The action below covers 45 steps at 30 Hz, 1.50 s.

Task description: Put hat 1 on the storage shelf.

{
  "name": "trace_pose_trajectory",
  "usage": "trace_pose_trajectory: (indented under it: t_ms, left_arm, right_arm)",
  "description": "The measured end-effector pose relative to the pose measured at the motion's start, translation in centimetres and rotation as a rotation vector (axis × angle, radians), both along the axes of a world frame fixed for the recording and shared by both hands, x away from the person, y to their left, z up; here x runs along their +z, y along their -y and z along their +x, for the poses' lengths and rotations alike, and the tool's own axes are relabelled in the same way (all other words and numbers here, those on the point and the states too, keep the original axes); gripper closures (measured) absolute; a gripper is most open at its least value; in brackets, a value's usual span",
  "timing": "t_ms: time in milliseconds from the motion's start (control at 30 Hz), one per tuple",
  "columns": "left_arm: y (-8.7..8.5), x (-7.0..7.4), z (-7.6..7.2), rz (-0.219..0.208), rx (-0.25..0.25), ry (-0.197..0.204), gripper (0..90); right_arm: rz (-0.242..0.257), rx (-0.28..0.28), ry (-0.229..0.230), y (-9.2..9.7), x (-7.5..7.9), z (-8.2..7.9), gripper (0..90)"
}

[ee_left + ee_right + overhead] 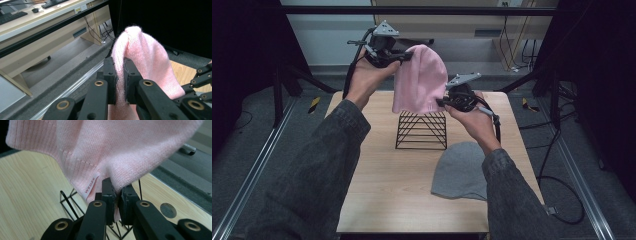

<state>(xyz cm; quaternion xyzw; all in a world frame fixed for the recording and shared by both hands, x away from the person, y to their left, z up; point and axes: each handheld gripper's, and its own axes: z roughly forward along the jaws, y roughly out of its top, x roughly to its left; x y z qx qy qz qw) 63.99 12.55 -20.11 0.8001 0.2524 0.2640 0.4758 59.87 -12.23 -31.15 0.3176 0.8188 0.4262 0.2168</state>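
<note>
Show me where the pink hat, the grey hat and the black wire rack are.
pink hat (421, 80), high view, middle of the knit.
grey hat (460, 171), high view, middle of its crown.
black wire rack (422, 131), high view, its front wires.

1. Your high view sits above your side of the bench and looks forward and down, far enough back to take in the whole benchtop and both your forearms.
2. Your left gripper view rides low on the left gripper, very close behind it, facing past the pink hat toward the far desk and floor.
3. Your right gripper view rides on the right gripper, equally close, tilted down onto the bench and wire rack.
4. All three views share the pink hat; the high and right gripper views also share the rack and benchtop.
</note>
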Motion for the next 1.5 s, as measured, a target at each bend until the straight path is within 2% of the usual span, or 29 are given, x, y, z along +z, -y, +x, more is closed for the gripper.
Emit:
trace_pose_trajectory:
  t_ms: [267, 400, 467, 700, 900, 1133, 1367, 1500]
  left_arm:
    - [0.1, -1.1, -0.4, -0.033, -0.008, 0.017, 82.8]
    - [-0.2, -1.4, -0.9, -0.077, -0.004, 0.031, 82.9]
    - [-0.3, -1.7, -1.0, -0.082, -0.006, 0.024, 82.9]
    - [-0.1, -2.8, -1.1, -0.048, -0.008, 0.015, 82.7]
    - [-0.7, -3.7, -1.1, -0.053, 0.007, 0.011, 82.8]
    - [-1.0, -4.6, -1.6, -0.040, -0.012, -0.011, 82.7]
    - [-0.9, -5.0, -2.2, -0.029, -0.024, -0.022, 82.5]
    - [-0.8, -5.4, -2.8, -0.003, -0.033, -0.030, 82.5]
  right_arm:
    - [-0.046, 0.000, 0.028, -0.2, -0.7, -0.9, 83.9]
    - [-0.071, -0.006, 0.052, -0.1, -1.1, -1.3, 83.9]
    - [-0.069, -0.005, 0.054, 0.0, -1.4, -1.5, 83.9]
    - [-0.099, -0.017, 0.042, 0.1, -2.4, -1.5, 83.9]
    - [-0.108, -0.006, 0.032, -0.2, -2.8, -1.5, 83.9]
    - [-0.125, -0.014, 0.009, -0.3, -4.2, -1.4, 83.8]
    - [-0.116, -0.025, -0.005, -0.1, -5.2, -1.3, 83.6]
    - [-0.113, -0.022, -0.019, -0.1, -5.8, -1.4, 83.5]
